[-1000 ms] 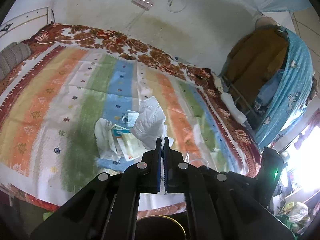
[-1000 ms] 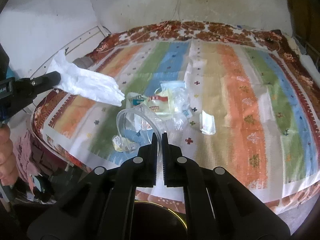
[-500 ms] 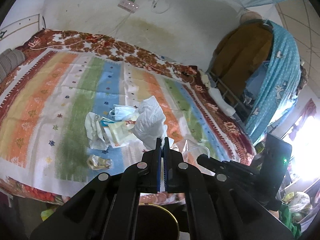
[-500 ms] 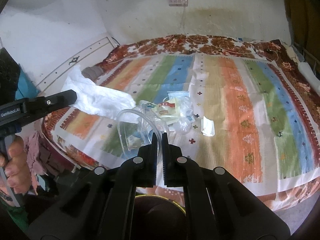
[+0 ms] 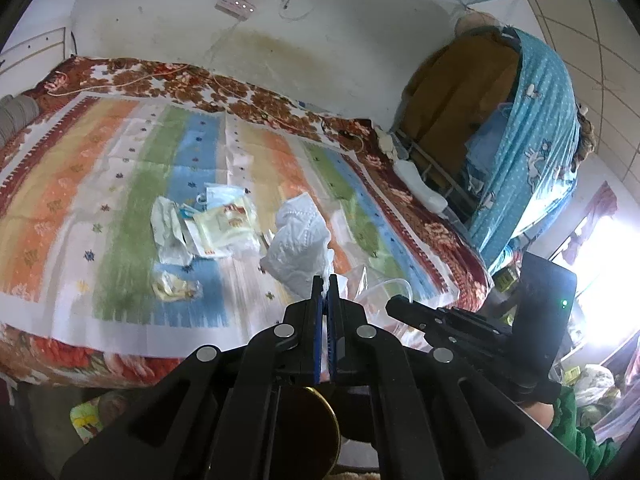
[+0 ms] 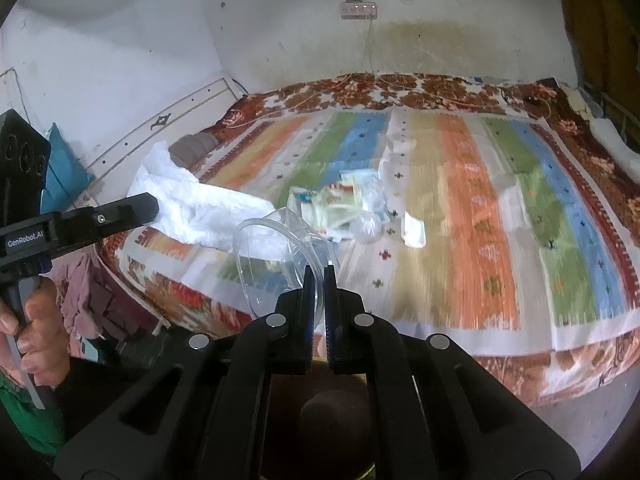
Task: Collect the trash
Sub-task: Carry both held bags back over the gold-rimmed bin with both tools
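My left gripper is shut on a crumpled white tissue, held above the near edge of the striped bedspread. In the right wrist view the same left gripper comes in from the left with the tissue trailing from it. My right gripper is shut on the rim of a clear plastic cup; its tip and the cup also show in the left view. A pile of wrappers and a face mask lies mid-bed.
A small crumpled wrapper and a clear packet lie apart from the pile. A power strip hangs on the wall behind the bed. Blue cloth drapes a rack on the right. A hand grips the left handle.
Both grippers have drawn back from the bed with the tissue and the cup still held. The trash pile now sits farther off, and the bed's near edge has come into view.
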{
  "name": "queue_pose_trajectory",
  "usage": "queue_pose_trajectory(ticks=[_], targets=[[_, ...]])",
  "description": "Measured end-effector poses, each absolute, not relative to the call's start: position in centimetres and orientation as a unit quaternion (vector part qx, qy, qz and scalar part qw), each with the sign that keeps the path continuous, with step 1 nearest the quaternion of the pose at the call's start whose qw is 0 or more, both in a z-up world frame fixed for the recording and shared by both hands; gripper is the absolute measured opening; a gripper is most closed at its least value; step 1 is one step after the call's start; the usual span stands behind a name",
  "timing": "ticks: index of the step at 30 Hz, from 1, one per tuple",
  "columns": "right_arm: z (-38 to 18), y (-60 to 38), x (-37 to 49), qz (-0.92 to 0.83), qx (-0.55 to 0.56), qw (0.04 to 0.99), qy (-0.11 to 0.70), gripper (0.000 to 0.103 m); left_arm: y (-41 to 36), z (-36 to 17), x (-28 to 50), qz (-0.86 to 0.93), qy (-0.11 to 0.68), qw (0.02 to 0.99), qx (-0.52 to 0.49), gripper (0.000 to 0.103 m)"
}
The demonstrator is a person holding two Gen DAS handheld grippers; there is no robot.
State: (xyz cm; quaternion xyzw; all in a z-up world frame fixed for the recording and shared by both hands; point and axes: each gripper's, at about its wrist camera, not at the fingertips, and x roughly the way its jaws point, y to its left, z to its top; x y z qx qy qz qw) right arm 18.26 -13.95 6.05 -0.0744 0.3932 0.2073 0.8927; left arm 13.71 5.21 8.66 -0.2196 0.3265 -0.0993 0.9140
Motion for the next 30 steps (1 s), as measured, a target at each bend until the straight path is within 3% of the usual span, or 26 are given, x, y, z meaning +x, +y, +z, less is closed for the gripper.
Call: queue_pose_trajectory(ticks=[15, 30], targets=[[2.1, -15.5, 14.8, 0.178, -0.092, 0.877, 0.436, 0.004, 3.0, 4.4, 10.5, -0.076, 0.376, 0.896, -0.222, 0.001], [-4.0, -15.5, 14.8, 0.138, -0.100, 0.834, 0.525, 0.004, 1.8, -1.6, 11.2, -0.030, 0.476, 0.845, -0.242, 0.001]])
